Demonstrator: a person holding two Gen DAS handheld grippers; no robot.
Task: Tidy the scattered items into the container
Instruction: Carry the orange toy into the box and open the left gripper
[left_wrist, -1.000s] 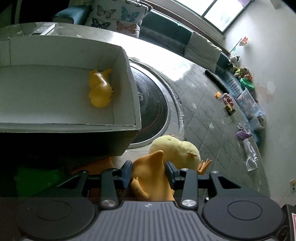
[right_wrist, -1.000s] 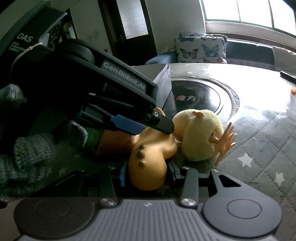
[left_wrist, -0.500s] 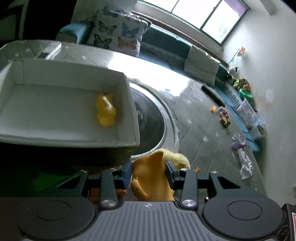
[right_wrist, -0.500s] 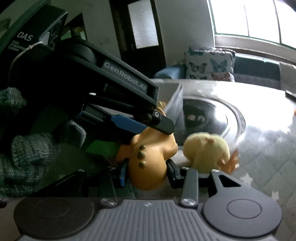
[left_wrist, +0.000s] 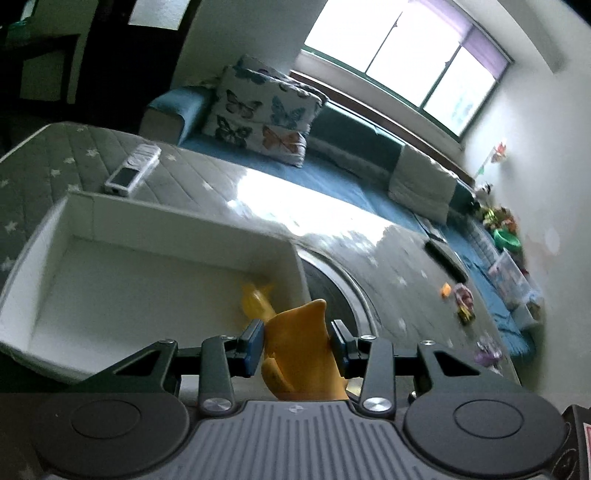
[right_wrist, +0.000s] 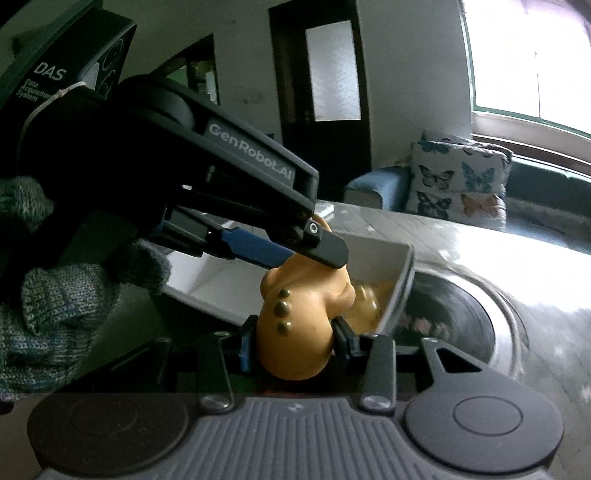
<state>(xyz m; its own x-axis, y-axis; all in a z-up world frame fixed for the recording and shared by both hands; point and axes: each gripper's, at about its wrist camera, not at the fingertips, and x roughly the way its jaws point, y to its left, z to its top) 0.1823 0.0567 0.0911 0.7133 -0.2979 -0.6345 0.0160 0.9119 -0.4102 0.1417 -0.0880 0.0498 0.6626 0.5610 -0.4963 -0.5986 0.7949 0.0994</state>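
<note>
Both grippers grip one orange rubber toy animal, lifted beside the white box. My left gripper is shut on its upper end. My right gripper is shut on its round spotted body; the left gripper's fingers reach in from the upper left of the right wrist view. A yellow toy lies inside the box at its right end, and the box corner shows just behind the held toy.
A white remote lies on the star-patterned mat beyond the box. A dark round disc sits right of the box. Small toys and a black remote lie at the right. A sofa with a butterfly pillow stands behind.
Both grippers have lifted the orange toy up from the mat to the height of the box rim. The yellow plush that lay beside it has dropped out of view.
</note>
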